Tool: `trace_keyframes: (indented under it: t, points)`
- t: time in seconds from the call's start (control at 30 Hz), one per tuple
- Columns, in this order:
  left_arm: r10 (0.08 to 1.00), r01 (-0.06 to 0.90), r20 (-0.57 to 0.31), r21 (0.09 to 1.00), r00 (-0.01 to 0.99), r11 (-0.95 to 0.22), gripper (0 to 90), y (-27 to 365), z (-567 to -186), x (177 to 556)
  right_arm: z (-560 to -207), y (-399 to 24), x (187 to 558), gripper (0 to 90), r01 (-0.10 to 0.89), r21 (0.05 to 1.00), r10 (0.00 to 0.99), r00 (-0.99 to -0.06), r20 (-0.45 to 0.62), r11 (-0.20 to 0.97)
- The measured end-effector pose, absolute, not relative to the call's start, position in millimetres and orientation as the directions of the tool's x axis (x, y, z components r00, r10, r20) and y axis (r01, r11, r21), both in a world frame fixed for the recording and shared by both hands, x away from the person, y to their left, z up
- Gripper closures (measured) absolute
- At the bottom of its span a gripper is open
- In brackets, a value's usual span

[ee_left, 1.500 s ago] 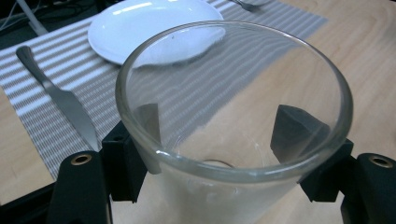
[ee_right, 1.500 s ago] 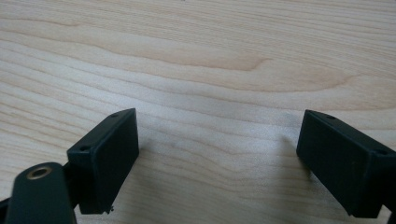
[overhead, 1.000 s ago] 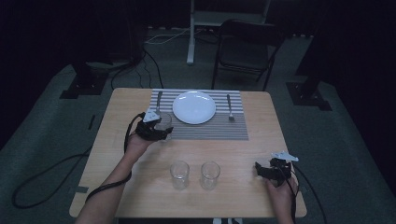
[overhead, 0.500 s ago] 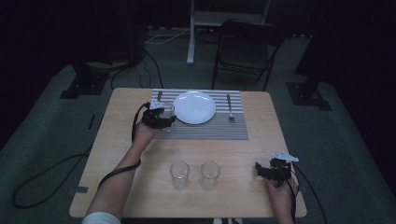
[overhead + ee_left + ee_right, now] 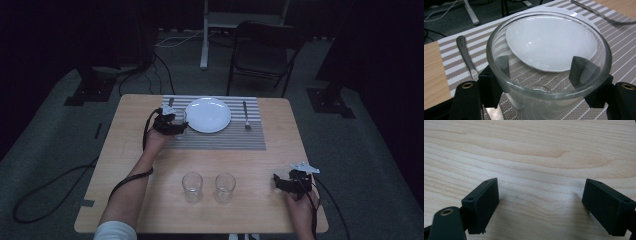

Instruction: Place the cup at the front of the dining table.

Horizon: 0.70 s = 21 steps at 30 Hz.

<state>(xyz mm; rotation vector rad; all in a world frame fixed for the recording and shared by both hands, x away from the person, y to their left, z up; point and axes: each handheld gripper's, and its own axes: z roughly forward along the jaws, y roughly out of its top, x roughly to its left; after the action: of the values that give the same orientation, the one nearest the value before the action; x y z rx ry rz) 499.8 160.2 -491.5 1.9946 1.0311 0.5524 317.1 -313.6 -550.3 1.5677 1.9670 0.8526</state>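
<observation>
My left gripper (image 5: 176, 125) is shut on a clear drinking glass (image 5: 179, 122), held upright over the left part of the striped placemat (image 5: 220, 140). In the left gripper view both pads press the glass (image 5: 549, 82) from outside, just below its rim, and the white plate (image 5: 551, 40) shows through it. The plate (image 5: 208, 114) lies right beside the glass. My right gripper (image 5: 281, 182) rests low over bare table near the front right, open, with only wood grain between its pads (image 5: 482, 202).
A metal utensil handle (image 5: 465, 50) lies on the placemat left of the plate, and a fork (image 5: 246, 116) lies to the plate's right. Two more empty glasses (image 5: 192, 187) (image 5: 225, 186) stand side by side near the table's front edge. A chair (image 5: 262, 55) stands beyond the table.
My left gripper has carried the glass away from me and slightly right, up to the plate's left side. The right gripper has stayed put.
</observation>
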Motion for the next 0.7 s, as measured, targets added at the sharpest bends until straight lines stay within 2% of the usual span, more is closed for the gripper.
trace_keyframes:
  t: [0.3, 0.47, 0.53, 0.6, 0.7]
  points:
    - [0.82, 0.475, 0.017, 0.808, 0.572, -0.349, 30.1, 161, -501, 497, -550, -313, 317, 13.9, 0.674, 0.724, 0.974, -0.226, 0.011, 0.148]
    - [0.824, 0.508, -0.012, 0.793, 0.566, -0.338, 29.4, 162, -500, 497, -550, -313, 317, 13.9, 0.674, 0.724, 0.974, -0.226, 0.011, 0.148]
    - [0.824, 0.524, -0.041, 0.789, 0.566, -0.321, 25.0, 164, -500, 496, -550, -313, 317, 13.8, 0.674, 0.724, 0.974, -0.225, 0.012, 0.147]
    - [0.825, 0.533, -0.026, 0.774, 0.565, -0.341, 15.6, 165, -499, 495, -550, -313, 317, 13.8, 0.674, 0.724, 0.974, -0.225, 0.012, 0.147]
    - [0.83, 0.559, -0.049, 0.761, 0.556, -0.329, 11.0, 170, -498, 494, -550, -313, 317, 13.8, 0.674, 0.724, 0.974, -0.225, 0.011, 0.148]
